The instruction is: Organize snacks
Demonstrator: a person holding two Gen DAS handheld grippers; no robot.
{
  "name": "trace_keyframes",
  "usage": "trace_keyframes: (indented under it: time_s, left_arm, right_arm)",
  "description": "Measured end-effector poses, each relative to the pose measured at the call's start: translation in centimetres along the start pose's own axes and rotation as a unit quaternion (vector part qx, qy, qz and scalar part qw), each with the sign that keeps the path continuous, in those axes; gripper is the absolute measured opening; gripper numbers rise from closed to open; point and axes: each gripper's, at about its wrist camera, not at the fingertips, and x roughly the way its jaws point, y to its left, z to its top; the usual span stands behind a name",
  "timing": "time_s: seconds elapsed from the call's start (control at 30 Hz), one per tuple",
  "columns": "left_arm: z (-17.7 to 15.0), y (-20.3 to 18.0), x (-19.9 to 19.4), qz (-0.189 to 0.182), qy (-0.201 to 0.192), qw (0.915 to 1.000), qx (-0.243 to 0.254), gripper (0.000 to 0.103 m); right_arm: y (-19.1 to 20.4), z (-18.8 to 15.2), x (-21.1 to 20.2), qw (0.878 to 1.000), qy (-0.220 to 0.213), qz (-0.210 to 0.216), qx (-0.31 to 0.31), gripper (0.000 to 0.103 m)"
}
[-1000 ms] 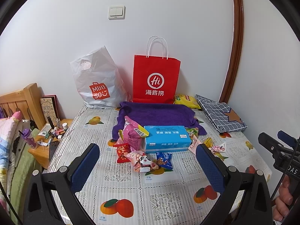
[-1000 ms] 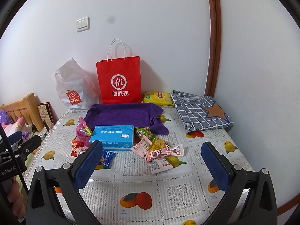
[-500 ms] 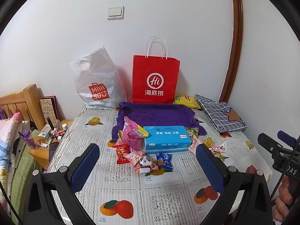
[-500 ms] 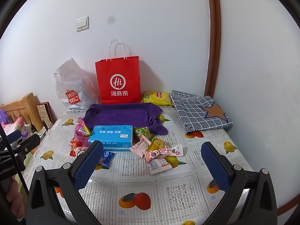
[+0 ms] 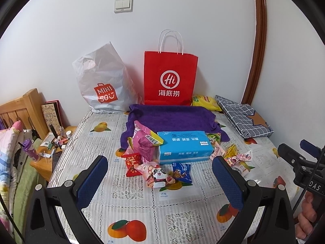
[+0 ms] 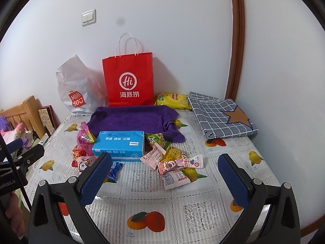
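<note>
Table edges: a table [image 5: 97,142] covered in a fruit-print cloth fills both views. Its far edge meets a white wall, and its right side runs along a second wall. The left edge drops to a low wooden stand [image 5: 43,162] crowded with small bottles, with a wooden bed frame [image 5: 24,105] beyond it.

Open room: bare cloth lies between the snack pile and the near edge, beneath both grippers. More bare cloth shows along the left side and at the near right corner.

Left gripper [image 5: 159,174]: blue-padded fingers spread wide apart, holding nothing, raised over the near table and aimed at the pile.

Right gripper [image 6: 164,172]: fingers equally wide apart and empty, raised over the near table to the right of the left one.

Snack pile: small packets lie loosely around a blue tissue box [image 5: 183,147] at the table's centre. A large pink bag [image 5: 145,142] leans on the box's left end, with a red packet [image 5: 132,161] just in front of it. A panda-print packet [image 5: 157,174] and a dark blue packet [image 5: 182,170] lie before the box. Pink, yellow and green wrappers [image 6: 172,158] overlap on its right.

Behind the pile: a purple towel [image 5: 172,120] lies flat. A red paper bag [image 5: 170,79] stands upright against the wall, a white plastic bag [image 5: 103,87] to its left, a yellow chip bag [image 6: 172,100] to its right.

Right side: a folded checked cloth [image 6: 219,120] with a brown star.
</note>
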Motion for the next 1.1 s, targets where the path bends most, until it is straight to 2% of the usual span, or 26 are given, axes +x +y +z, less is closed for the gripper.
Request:
trace_keyframes:
  time_s: [0.23,0.33,0.43,0.6,0.73,0.9,1.03,1.1]
  left_arm:
    - [-0.4,0.5,3.3,0.007,0.022,0.9997,0.003,0.103]
    - [-0.5,1.0,5.3,0.031,0.039,0.9988,0.003,0.103]
    - [-0.6,1.7,7.2,0.028,0.056,0.9980,-0.007,0.103]
    - [-1.1,2.8,10.5,0.016,0.080,0.9965,-0.017,0.103]
    - [-1.4,3.3,12.7,0.022,0.104,0.9940,-0.029,0.103]
    - [-1.4,4.0,14.2,0.029,0.102,0.9937,-0.034,0.102]
    - [-1.1,4.6,14.8,0.027,0.107,0.9932,-0.038,0.102]
    - [-0.9,4.6,15.2,0.032,0.114,0.9923,-0.036,0.102]
  right_arm:
    - [-0.7,-0.2,3.2,1.000,0.012,-0.019,0.005,0.103]
    - [-1.6,-0.3,4.8,0.999,0.018,-0.037,0.009,0.103]
    - [-2.9,-0.7,6.4,0.998,0.022,-0.055,0.014,0.103]
    - [-4.6,-1.9,9.9,0.998,0.040,-0.040,0.005,0.103]
    - [-5.6,-3.0,12.9,0.997,0.067,-0.034,0.007,0.100]
    - [-6.6,-3.4,16.1,0.994,0.105,-0.010,0.033,0.095]
    - [-7.9,-3.5,17.7,0.992,0.110,0.020,0.065,0.092]
    - [-8.3,-3.5,18.1,0.992,0.110,0.017,0.065,0.089]
